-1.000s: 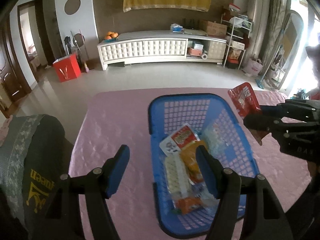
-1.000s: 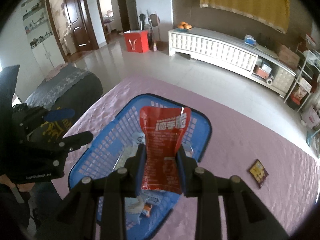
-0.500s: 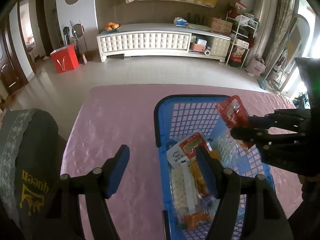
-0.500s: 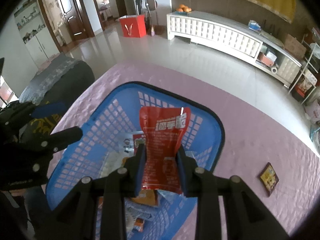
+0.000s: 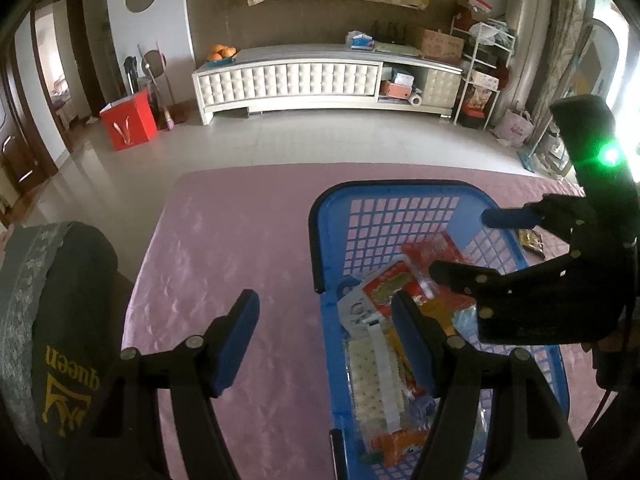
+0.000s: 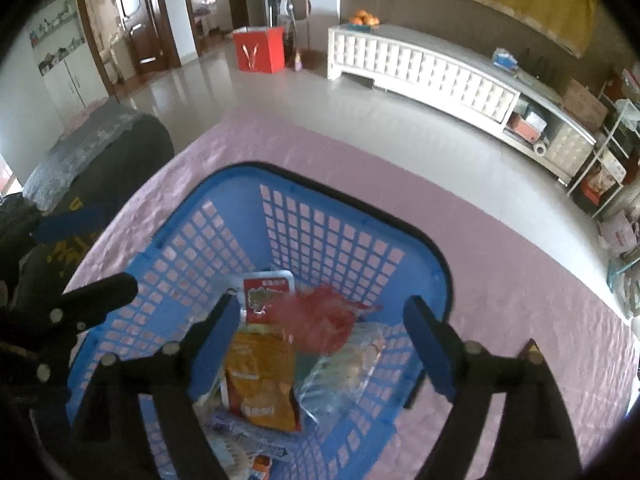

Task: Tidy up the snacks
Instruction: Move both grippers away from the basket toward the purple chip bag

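Note:
A blue plastic basket [image 5: 400, 208] [image 6: 340, 220] stands on the pink table and holds several snack packets. The red packet [image 6: 324, 316] [image 5: 436, 250] lies blurred on top of the pile, below my right gripper [image 6: 324, 340], which is open and empty over the basket; it also shows in the left wrist view [image 5: 464, 244]. An orange packet [image 6: 260, 380] lies beside the red one. My left gripper [image 5: 324, 340] is open and empty, straddling the basket's left wall. A small dark packet [image 5: 530, 240] lies on the table right of the basket.
The pink tablecloth [image 5: 224, 248] covers the table, with its far edge [image 5: 320, 166] ahead. A dark chair back with yellow lettering [image 5: 60, 320] stands at the table's left side. A white cabinet [image 5: 312, 80] is across the room.
My right gripper has opened and let go of the red packet, which has dropped into the basket. The left gripper has stayed open, shifted a little.

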Tool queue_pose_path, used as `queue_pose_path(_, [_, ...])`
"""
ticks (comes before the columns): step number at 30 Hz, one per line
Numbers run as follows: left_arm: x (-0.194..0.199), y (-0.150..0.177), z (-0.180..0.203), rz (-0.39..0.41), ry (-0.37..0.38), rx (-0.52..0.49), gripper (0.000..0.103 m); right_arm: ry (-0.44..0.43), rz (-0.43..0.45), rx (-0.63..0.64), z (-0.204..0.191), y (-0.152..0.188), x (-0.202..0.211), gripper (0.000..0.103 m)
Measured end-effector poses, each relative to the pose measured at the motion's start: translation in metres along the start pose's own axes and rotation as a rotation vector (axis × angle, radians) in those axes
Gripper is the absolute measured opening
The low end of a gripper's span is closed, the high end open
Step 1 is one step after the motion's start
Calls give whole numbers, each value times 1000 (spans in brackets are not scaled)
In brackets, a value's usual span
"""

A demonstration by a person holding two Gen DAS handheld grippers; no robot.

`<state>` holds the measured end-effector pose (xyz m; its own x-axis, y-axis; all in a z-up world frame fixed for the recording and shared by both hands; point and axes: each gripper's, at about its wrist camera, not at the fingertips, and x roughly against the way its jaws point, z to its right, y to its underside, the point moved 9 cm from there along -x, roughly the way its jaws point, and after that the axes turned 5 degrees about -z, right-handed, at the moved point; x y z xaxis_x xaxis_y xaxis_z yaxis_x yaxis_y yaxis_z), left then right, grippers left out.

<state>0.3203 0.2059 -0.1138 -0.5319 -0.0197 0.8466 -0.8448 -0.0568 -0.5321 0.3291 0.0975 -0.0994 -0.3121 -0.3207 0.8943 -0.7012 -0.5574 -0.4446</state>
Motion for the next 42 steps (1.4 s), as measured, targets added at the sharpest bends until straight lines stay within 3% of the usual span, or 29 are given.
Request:
queue_pose_path(12, [51, 0, 24, 88, 14, -7, 67, 34, 85, -41, 24, 25, 84, 88])
queue_pose_path(22, [92, -5, 82, 158, 31, -67, 67, 79, 152, -95, 58, 54, 139, 88])
queue_pose_path(34, [100, -12, 160, 177, 90, -147, 67, 102, 187, -174, 109, 90, 166, 89])
queue_pose_path(37, [93, -13, 181, 165, 121, -161, 78, 105, 183, -183, 121, 100, 165, 89])
queue_pose_path(42, [82, -14, 213, 152, 119, -200, 82, 100, 179, -210, 143, 114, 159, 90])
